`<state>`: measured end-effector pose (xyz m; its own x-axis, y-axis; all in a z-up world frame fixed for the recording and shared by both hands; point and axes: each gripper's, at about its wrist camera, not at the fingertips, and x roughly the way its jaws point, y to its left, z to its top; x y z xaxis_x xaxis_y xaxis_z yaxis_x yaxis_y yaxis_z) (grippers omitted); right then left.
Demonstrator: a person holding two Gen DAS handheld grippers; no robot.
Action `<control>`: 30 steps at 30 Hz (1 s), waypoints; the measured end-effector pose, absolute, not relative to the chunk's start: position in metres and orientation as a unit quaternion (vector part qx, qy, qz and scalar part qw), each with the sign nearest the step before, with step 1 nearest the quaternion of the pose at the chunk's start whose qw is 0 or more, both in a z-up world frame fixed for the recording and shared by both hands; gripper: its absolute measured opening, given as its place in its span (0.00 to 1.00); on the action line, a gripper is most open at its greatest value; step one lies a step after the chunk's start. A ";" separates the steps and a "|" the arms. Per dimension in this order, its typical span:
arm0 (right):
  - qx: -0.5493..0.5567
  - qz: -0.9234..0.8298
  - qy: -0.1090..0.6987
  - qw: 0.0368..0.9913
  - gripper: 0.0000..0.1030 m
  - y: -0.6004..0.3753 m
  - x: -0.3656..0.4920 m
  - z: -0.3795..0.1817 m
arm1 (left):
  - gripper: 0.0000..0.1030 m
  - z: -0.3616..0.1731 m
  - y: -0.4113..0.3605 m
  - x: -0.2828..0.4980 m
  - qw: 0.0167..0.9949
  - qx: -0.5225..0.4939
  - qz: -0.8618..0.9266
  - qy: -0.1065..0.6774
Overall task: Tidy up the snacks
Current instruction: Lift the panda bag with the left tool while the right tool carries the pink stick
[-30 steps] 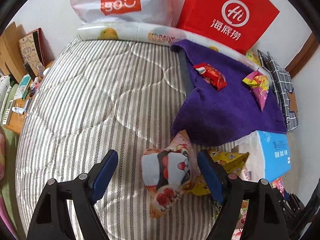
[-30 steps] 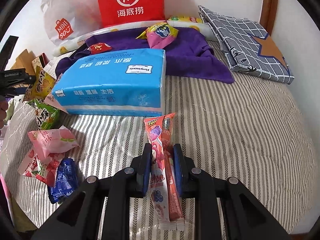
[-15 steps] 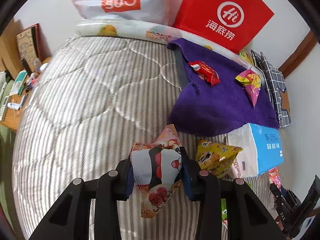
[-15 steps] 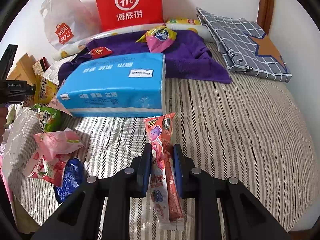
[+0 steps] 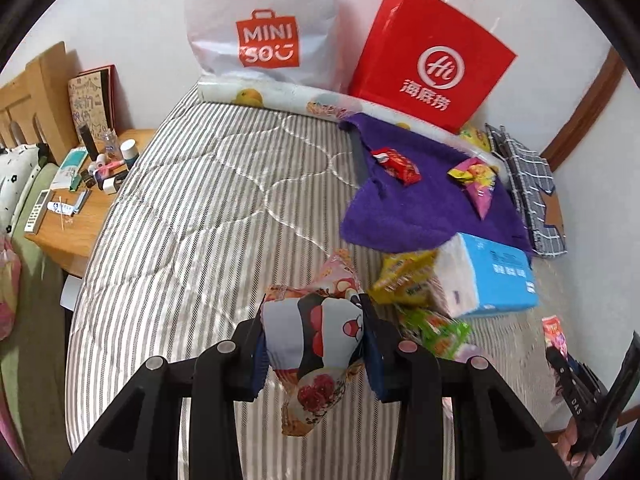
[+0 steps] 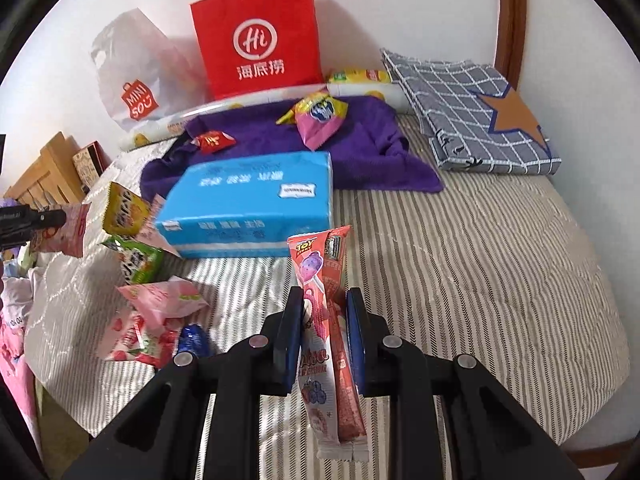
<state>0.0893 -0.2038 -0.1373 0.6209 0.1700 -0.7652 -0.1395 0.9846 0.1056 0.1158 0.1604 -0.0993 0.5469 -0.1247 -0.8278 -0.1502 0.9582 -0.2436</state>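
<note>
Up close, the left tool [image 5: 313, 343] is clamped on a pink snack packet with a cartoon print [image 5: 314, 336], its blue pads pressing both sides while the packet's lower end hangs free above the striped bed [image 5: 192, 216]. Just past it to the right lie a yellow snack bag [image 5: 404, 278] and a green snack bag [image 5: 436, 330], both near the end of a blue tissue pack [image 5: 494, 276].

Likewise the right tool [image 6: 324, 334] is closed on a long pink Toy Story candy pack [image 6: 322, 300], which stands up between the jaws and also sticks out below them. To its left on the bed sit a pink strawberry packet [image 6: 162, 300] and, touching it, a small blue wrapper [image 6: 195, 338].

Farther back, a purple towel [image 6: 368, 148] carries a red snack packet [image 6: 212, 141] and a pink and yellow snack bag [image 6: 320, 118], well apart from each other. Behind the towel a red paper bag [image 6: 258, 40] and a white Miniso bag [image 6: 136, 80] lean at the wall, and a folded checked cloth [image 6: 472, 112] lies to the right.
</note>
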 end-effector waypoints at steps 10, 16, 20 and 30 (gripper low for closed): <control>0.016 0.070 0.399 0.914 0.21 -0.205 0.072 -0.101 | 0.36 -0.069 0.112 0.090 0.882 -0.121 -0.037 0.454; 0.022 0.066 0.386 0.920 0.21 -0.210 0.065 -0.085 | 0.36 -0.052 0.080 0.081 0.889 -0.105 -0.068 0.442; 0.024 0.067 0.382 0.922 0.21 -0.212 0.062 -0.076 | 0.36 -0.043 0.061 0.078 0.891 -0.096 -0.084 0.436; 0.028 0.077 0.366 0.927 0.21 -0.212 0.064 -0.058 | 0.36 -0.026 0.030 0.079 0.894 -0.080 -0.107 0.427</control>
